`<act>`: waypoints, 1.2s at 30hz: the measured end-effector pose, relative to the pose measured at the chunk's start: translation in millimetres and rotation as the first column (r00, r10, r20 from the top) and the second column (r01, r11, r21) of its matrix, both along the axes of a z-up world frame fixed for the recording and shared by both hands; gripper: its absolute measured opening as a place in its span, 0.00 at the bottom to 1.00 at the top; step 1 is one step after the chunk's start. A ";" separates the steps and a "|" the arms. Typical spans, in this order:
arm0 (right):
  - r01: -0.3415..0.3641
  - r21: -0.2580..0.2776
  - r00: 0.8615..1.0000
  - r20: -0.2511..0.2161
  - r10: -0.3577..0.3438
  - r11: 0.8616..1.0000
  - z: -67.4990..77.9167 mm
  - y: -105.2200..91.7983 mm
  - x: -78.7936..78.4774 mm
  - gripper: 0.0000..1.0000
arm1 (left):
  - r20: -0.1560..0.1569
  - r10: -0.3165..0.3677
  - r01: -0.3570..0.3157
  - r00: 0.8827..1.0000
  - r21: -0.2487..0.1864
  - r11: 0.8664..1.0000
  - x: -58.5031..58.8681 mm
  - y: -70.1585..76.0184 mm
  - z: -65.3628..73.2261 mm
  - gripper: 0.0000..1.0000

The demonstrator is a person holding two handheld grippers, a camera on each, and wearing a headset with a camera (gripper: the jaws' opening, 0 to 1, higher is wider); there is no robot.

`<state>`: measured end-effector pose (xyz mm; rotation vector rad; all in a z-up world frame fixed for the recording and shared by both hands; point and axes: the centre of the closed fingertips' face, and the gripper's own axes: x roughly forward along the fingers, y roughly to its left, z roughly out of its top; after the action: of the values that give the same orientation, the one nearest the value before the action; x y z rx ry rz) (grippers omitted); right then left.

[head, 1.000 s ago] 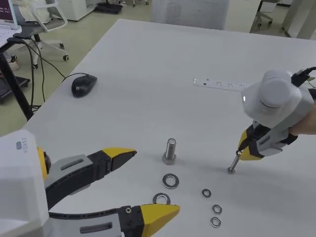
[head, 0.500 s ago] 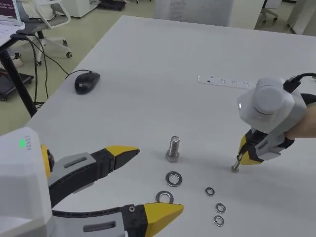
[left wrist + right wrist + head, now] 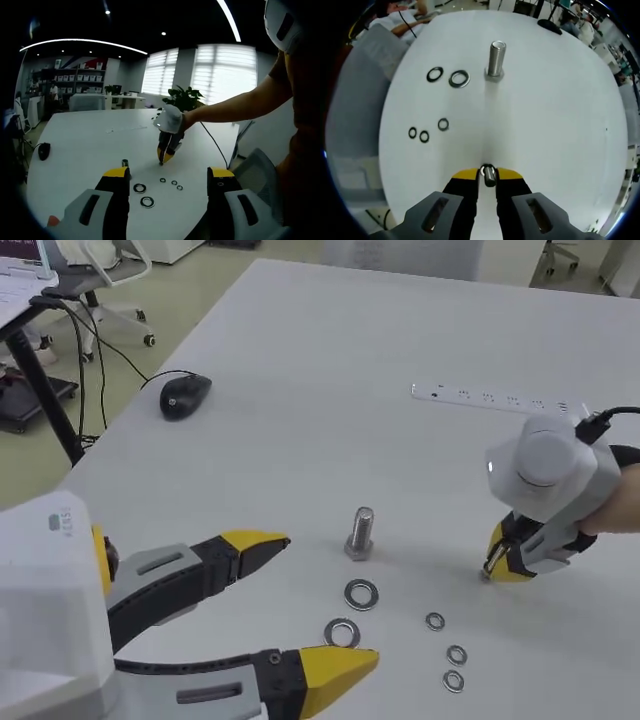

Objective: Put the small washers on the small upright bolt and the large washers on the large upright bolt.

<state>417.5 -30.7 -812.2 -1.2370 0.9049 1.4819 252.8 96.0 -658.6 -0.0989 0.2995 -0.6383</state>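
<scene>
Washers lie flat and loose on the white table (image 3: 300, 390). Two large washers (image 3: 361, 593) sit just in front of the large bolt (image 3: 361, 533), which stands upright on its hex head. Three small washers (image 3: 457, 654) are clustered to their right, near the right gripper (image 3: 497, 562). That gripper's jaws are clamped tight around the small bolt (image 3: 489, 175), held upright with its lower end at the tabletop, well apart from the large bolt. The left gripper (image 3: 330, 602) hovers with its yellow-tipped jaws spread wide and holds nothing, one tip close to the nearer large washer. Farther back on the table are a black mouse (image 3: 186, 396) and a white power strip (image 3: 490, 398).
</scene>
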 end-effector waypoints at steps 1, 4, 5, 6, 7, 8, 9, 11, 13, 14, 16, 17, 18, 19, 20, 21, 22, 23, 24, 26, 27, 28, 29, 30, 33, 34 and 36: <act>0.000 0.001 1.000 -0.001 0.000 1.000 -1.9 -0.2 0.1 0.13 | -0.002 -0.001 0.001 1.000 0.000 1.000 0.0 -0.3 -0.5 0.62; 0.000 -0.001 1.000 0.001 0.000 1.000 -4.7 -0.9 0.6 0.13 | -0.004 -0.003 0.003 1.000 0.002 1.000 0.0 -0.6 -1.0 0.62; 0.001 -0.002 1.000 0.001 -0.001 1.000 -5.6 -1.3 0.9 0.14 | -0.005 -0.004 0.004 1.000 0.003 1.000 0.1 -0.5 -1.2 0.62; 0.003 0.000 1.000 0.002 -0.003 1.000 -6.4 -1.5 1.2 0.15 | -0.006 -0.003 0.003 1.000 0.003 1.000 0.3 -0.3 -1.3 0.62; 0.006 0.006 1.000 0.005 -0.006 1.000 -6.5 -1.0 2.1 0.17 | -0.006 -0.003 0.003 1.000 0.005 1.000 0.5 -0.1 -1.4 0.62; 0.009 0.014 1.000 0.006 -0.009 1.000 -6.6 -0.4 2.3 0.18 | -0.006 -0.004 0.004 1.000 0.005 1.000 0.6 -0.1 -1.4 0.62; 0.009 0.020 1.000 0.006 -0.009 1.000 -6.4 0.2 2.4 0.19 | -0.006 -0.005 0.005 1.000 0.006 1.000 0.7 -0.1 -1.3 0.62; 0.020 0.027 1.000 0.006 -0.020 0.999 -2.9 -1.0 2.5 0.19 | -0.010 -0.007 0.007 1.000 0.013 1.000 0.8 -0.1 -2.4 0.62; 0.040 0.057 0.999 0.012 -0.041 0.998 4.9 -0.4 3.1 0.19 | -0.014 -0.009 0.009 1.000 0.019 1.000 0.5 -0.6 -3.7 0.62; 0.053 0.069 0.998 0.020 -0.054 0.996 10.1 -2.2 3.3 0.20 | -0.015 -0.012 0.012 1.000 0.021 1.000 0.2 -1.3 -4.2 0.62; 0.069 0.092 0.997 0.027 -0.072 0.993 16.8 -4.9 2.3 0.21 | -0.018 -0.015 0.015 1.000 0.026 1.000 -0.6 -2.1 -5.4 0.61; 0.086 0.107 0.995 0.038 -0.091 0.990 21.7 -8.8 1.8 0.21 | -0.018 -0.016 0.016 1.000 0.038 0.999 -1.0 -2.4 -7.1 0.61; 0.098 0.125 0.994 0.042 -0.104 0.987 24.7 -10.5 1.0 0.21 | -0.025 -0.018 0.019 1.000 0.047 0.999 -2.0 -2.4 -8.7 0.61; 0.113 0.142 0.992 0.041 -0.119 0.983 28.1 -13.0 -1.0 0.21 | -0.026 -0.021 0.022 0.999 0.045 0.999 -2.6 -3.0 -8.8 0.61; 0.140 0.169 0.988 0.046 -0.150 0.976 33.0 -17.2 -2.7 0.21 | -0.025 -0.021 0.022 0.999 0.043 0.999 -3.0 -3.2 -8.7 0.61; 0.153 0.184 0.985 0.052 -0.165 0.971 36.2 -20.9 -3.7 0.21 | -0.024 -0.020 0.021 0.999 0.042 0.999 -3.1 -3.1 -8.9 0.61; 0.167 0.196 0.982 0.056 -0.181 0.966 39.1 -24.8 -5.6 0.21 | -0.025 -0.016 0.017 1.000 0.042 0.999 -3.1 -2.2 -9.5 0.61; 0.183 0.215 0.978 0.060 -0.200 0.959 43.5 -30.7 -9.6 0.21 | -0.029 -0.012 0.013 1.000 0.047 0.999 -3.1 -0.6 -11.4 0.61; 0.196 0.230 0.974 0.063 -0.216 0.953 46.4 -34.2 -12.5 0.21 | -0.033 -0.010 0.011 0.999 0.051 0.999 -3.4 0.3 -12.7 0.61; 0.229 0.262 0.965 0.066 -0.254 0.938 53.2 -42.7 -21.4 0.21 | -0.030 -0.007 0.009 1.000 0.058 0.998 -3.5 2.0 -13.9 0.61; 0.242 0.283 0.961 0.064 -0.270 0.928 57.1 -46.3 -28.1 0.21 | -0.029 -0.003 0.005 1.000 0.060 0.998 -3.1 3.2 -14.6 0.61; 0.250 0.296 0.958 0.064 -0.281 0.922 59.0 -48.0 -32.8 0.21 | -0.036 0.000 0.003 0.999 0.066 0.998 -3.0 4.6 -16.7 0.61; 0.266 0.312 0.952 0.064 -0.299 0.912 61.6 -51.0 -40.2 0.21 | -0.039 -0.001 0.004 0.999 0.070 0.998 -3.1 5.0 -17.8 0.61; 0.266 0.322 0.952 0.061 -0.300 0.909 62.5 -51.8 -46.9 0.21 | -0.037 0.000 0.003 0.999 0.081 0.997 -2.7 5.9 -18.9 0.61; 0.293 0.366 0.940 0.058 -0.336 0.883 65.1 -51.7 -66.4 0.21 | -0.041 0.003 0.001 0.999 0.097 0.995 -1.9 6.1 -21.4 0.60; 0.318 0.394 0.932 0.038 -0.361 0.862 66.1 -49.3 -76.8 0.21 | -0.037 0.002 0.002 0.999 0.100 0.995 -1.6 5.6 -21.1 0.60; 0.349 0.418 0.919 0.022 -0.393 0.839 66.3 -49.0 -91.9 0.20 | -0.037 0.005 -0.001 0.999 0.103 0.995 -1.3 5.5 -21.0 0.59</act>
<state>325.6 -79.7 -745.9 -0.7700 0.6705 1.1969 251.4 101.5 -679.6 -0.0120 0.3679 -0.6178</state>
